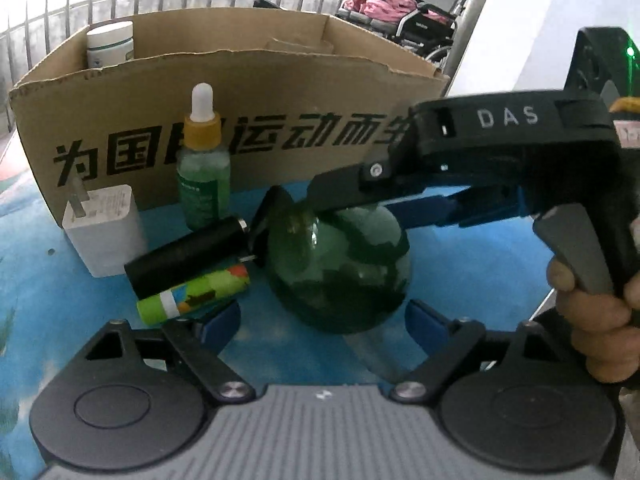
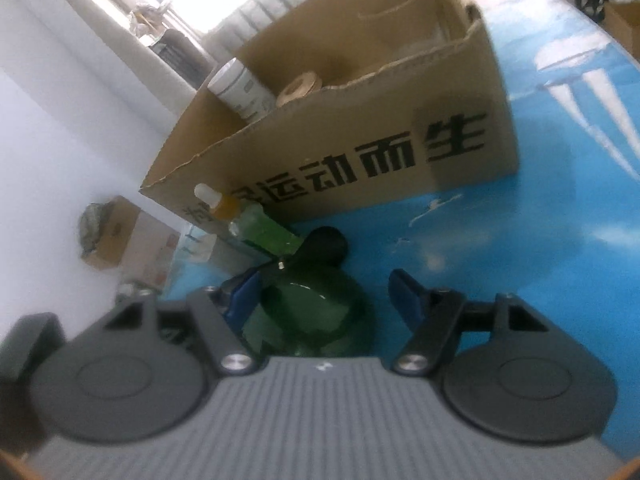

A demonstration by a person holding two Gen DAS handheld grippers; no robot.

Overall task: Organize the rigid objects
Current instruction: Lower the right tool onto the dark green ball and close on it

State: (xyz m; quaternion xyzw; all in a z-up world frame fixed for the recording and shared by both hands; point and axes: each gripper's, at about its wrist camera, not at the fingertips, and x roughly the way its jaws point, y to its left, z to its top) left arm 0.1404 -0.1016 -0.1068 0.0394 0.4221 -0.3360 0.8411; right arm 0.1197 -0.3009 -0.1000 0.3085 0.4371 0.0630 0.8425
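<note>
The right gripper [image 2: 326, 300] reaches in from the right of the left wrist view and sits over the green glass ball [image 1: 340, 268] at the frame's centre, its jaws spread around the ball rather than pressed on it, so I judge it is lining up a grasp. The left gripper [image 1: 322, 320] hangs just below the ball with jaws spread and nothing between them, seemingly waiting. The ball rests on the blue table [image 1: 460, 264], touching a black cylinder [image 1: 188, 256] that lies across a green printed tube [image 1: 196, 296]; a white charger [image 1: 106, 228] and a green dropper bottle [image 1: 204, 164] stand at left, against the cardboard box [image 1: 248, 92]. Inside the box, a white jar [image 2: 240, 88] stands in the left corner beside a brown tape roll [image 2: 298, 88].
</note>
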